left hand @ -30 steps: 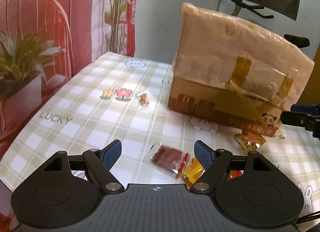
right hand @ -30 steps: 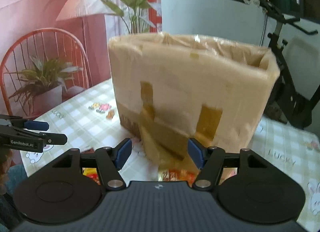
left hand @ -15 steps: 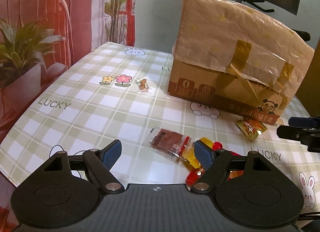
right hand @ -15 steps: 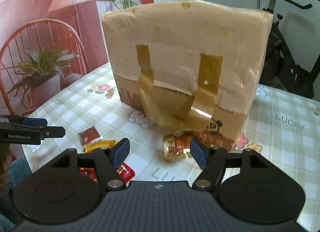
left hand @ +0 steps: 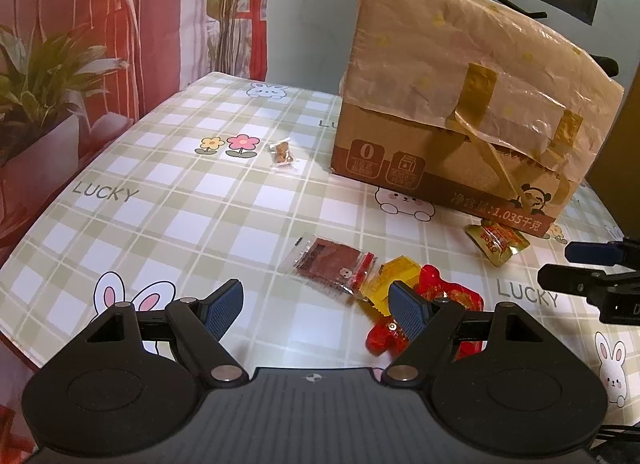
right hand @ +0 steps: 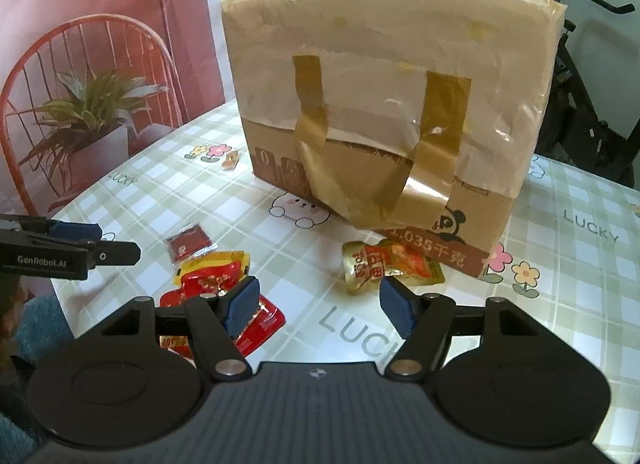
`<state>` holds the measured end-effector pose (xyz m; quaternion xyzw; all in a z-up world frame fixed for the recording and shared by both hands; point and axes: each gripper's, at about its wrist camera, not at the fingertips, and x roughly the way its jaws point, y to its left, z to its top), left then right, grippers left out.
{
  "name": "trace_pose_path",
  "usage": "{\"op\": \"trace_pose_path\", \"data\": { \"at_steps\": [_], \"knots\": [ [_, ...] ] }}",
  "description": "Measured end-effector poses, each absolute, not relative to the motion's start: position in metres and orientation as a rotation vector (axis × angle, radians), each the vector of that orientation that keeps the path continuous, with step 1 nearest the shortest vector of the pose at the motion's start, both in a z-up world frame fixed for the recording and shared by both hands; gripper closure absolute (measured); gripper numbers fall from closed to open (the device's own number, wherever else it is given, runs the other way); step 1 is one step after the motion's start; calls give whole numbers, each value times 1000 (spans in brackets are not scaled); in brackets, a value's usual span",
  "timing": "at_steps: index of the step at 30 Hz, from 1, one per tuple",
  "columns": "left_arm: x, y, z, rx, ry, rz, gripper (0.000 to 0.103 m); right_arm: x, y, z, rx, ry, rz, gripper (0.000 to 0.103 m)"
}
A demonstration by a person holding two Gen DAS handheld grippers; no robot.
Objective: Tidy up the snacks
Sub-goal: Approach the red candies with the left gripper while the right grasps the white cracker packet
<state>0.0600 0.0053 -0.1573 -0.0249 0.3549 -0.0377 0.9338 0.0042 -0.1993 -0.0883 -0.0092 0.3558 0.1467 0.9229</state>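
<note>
Several snack packets lie on the checked tablecloth in front of a taped cardboard box, which also shows in the right wrist view. A dark red packet, a yellow packet and red packets lie just ahead of my left gripper, which is open and empty. A gold packet lies by the box's front, just ahead of my right gripper, also open and empty. A small clear packet lies apart, left of the box.
The table's edge runs along the left, with a red chair and a potted plant beyond it. An exercise bike stands behind the box on the right.
Both grippers have pulled back from the box and risen. More of the table and the snack packets have come into view. Both stay open.
</note>
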Motion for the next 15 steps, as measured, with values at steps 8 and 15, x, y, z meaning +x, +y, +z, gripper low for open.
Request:
{"op": "trace_pose_path", "data": {
  "at_steps": [8, 15],
  "knots": [
    [60, 7, -159, -64, 742, -67, 22, 1, -193, -90, -26, 737, 314, 33],
    [57, 8, -161, -71, 750, -83, 22, -3, -187, -98, -35, 765, 328, 33]
  ]
}}
